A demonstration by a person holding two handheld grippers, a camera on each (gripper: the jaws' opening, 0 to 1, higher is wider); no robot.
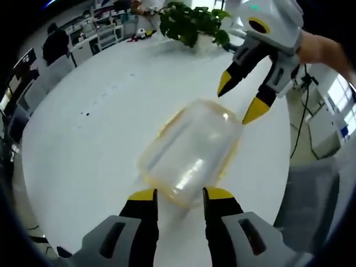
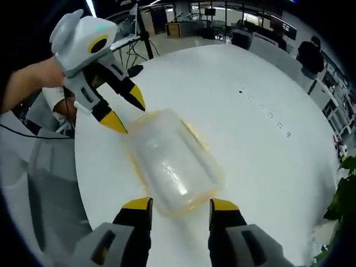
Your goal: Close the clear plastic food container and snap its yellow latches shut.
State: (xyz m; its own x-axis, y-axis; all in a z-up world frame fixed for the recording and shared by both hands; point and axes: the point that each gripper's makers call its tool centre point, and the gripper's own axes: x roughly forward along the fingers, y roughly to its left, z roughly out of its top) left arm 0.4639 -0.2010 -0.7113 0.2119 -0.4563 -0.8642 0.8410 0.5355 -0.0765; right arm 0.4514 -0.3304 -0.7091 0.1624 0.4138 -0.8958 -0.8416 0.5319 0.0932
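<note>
Both grippers, left (image 1: 179,196) and right (image 2: 179,206), hover spread-jawed at the container (image 1: 192,151) ends; uneven pressing could skid it.

Open-plan office, rows of desks (image 1: 94,33), monitors (image 2: 210,11)

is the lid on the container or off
On: the clear lid covers the container on the white table. Whether its yellow latches are snapped, cannot tell.
</note>
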